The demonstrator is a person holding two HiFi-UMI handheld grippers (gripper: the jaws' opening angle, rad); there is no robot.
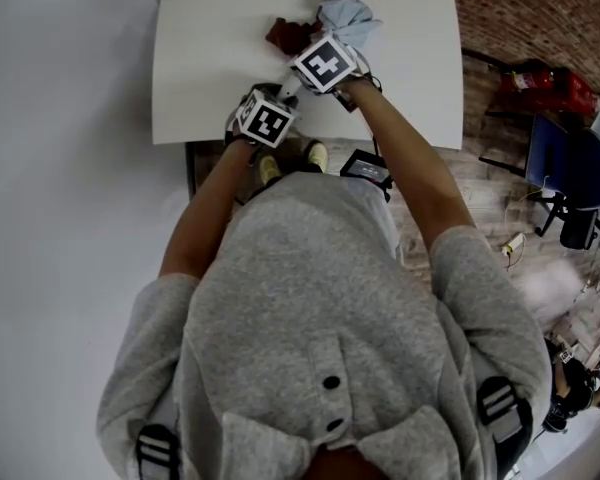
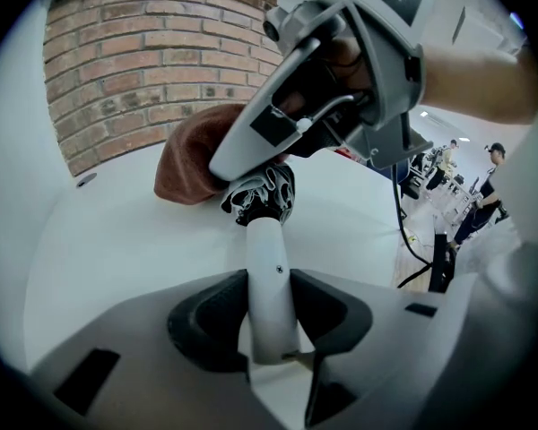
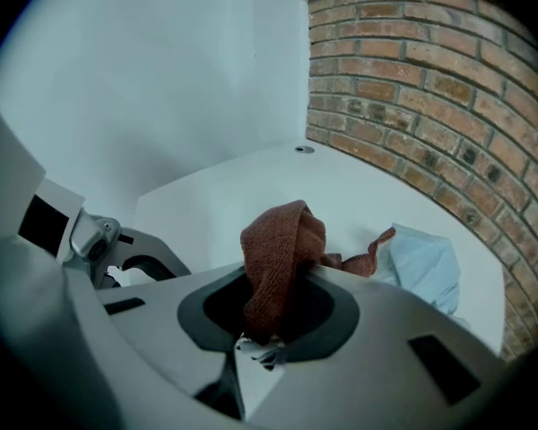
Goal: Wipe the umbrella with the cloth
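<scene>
My left gripper [image 2: 269, 305] is shut on the white handle [image 2: 271, 280] of a folded umbrella. Its black-and-white canopy [image 2: 262, 193] points away over the white table [image 2: 117, 240]. My right gripper [image 3: 273, 316] is shut on a brown cloth [image 3: 282, 258], which is draped over the umbrella; a bit of patterned canopy [image 3: 265, 355] shows under the cloth. In the left gripper view the right gripper [image 2: 341, 88] hangs just above the canopy, with the brown cloth [image 2: 195, 164] bunched behind it. In the head view both grippers, left [image 1: 268, 118] and right [image 1: 325, 63], sit close together near the table's front edge.
A crumpled light blue cloth [image 3: 421, 262] lies on the table to the right of the brown one, also seen in the head view [image 1: 348, 16]. A brick wall [image 3: 430, 88] runs behind the table. Chairs and cables [image 1: 560, 188] stand on the floor to the right.
</scene>
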